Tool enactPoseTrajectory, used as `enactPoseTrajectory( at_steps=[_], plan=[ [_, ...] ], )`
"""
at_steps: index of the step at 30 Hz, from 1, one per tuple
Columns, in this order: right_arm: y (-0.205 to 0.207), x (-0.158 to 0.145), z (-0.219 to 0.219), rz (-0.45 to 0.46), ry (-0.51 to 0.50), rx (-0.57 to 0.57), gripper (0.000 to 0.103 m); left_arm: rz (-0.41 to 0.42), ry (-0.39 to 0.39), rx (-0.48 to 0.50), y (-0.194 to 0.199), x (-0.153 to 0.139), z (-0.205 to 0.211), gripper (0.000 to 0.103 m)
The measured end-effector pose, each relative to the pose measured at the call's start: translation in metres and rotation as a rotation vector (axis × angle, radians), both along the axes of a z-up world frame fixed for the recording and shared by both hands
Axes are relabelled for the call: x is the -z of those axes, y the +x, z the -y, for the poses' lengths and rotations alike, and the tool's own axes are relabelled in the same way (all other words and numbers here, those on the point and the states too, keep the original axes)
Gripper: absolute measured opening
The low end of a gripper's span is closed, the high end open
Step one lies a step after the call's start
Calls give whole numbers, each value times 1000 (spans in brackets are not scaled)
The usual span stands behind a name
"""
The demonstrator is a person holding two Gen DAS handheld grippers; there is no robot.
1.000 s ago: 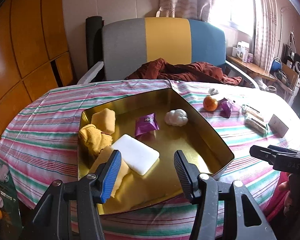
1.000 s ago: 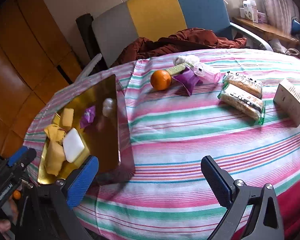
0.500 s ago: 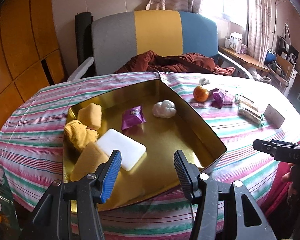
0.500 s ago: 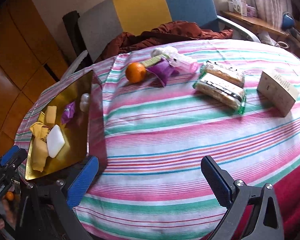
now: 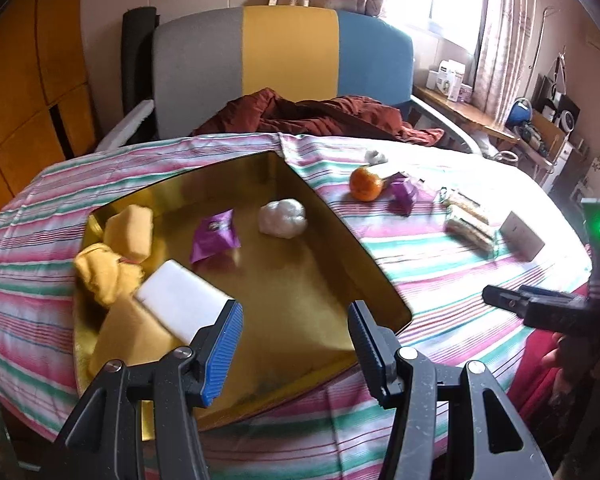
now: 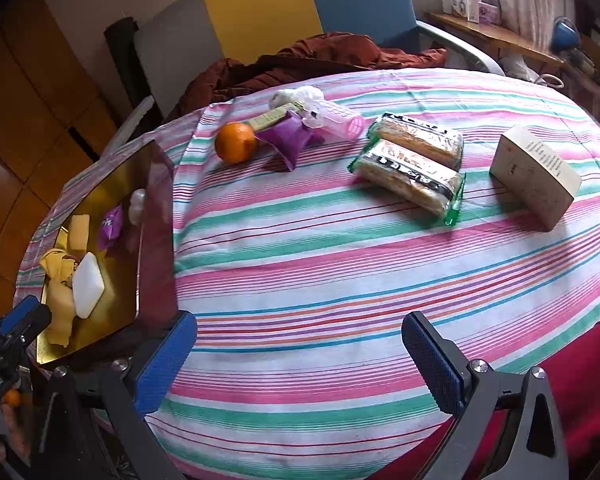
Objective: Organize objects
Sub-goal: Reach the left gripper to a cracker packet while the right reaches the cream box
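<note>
A gray, yellow and blue chair (image 5: 284, 52) is parked behind the striped tablecloth (image 6: 340, 248), with a rust-red blanket (image 5: 320, 114) dumped on its seat.

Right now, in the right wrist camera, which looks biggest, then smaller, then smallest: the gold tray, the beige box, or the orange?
1. gold tray
2. beige box
3. orange

The orange sits farther from the camera than the box, but the difference looks too large for that to change the order.
</note>
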State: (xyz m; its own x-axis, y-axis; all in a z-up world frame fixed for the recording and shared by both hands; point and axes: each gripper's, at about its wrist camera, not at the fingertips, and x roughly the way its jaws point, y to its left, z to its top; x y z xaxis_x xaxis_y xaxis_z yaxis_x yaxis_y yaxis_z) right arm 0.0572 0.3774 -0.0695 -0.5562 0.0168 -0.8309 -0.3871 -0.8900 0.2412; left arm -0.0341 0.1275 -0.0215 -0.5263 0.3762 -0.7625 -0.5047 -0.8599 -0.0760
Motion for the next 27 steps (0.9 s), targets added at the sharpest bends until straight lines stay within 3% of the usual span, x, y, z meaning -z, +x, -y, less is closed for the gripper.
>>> enactPoseTrajectory(
  at_steps=[14,22,27],
  plan=[
    [-2,-14,-39,34,36,30,103,9,14,112,-14,-6,-57,55],
    [7,-43,-111,36,101,109,103,54,-7,177,-10,8,-85,55],
    [6,-45,-162,118,191,155,103,74,-9,223,-9,11,-109,55]
  ],
)
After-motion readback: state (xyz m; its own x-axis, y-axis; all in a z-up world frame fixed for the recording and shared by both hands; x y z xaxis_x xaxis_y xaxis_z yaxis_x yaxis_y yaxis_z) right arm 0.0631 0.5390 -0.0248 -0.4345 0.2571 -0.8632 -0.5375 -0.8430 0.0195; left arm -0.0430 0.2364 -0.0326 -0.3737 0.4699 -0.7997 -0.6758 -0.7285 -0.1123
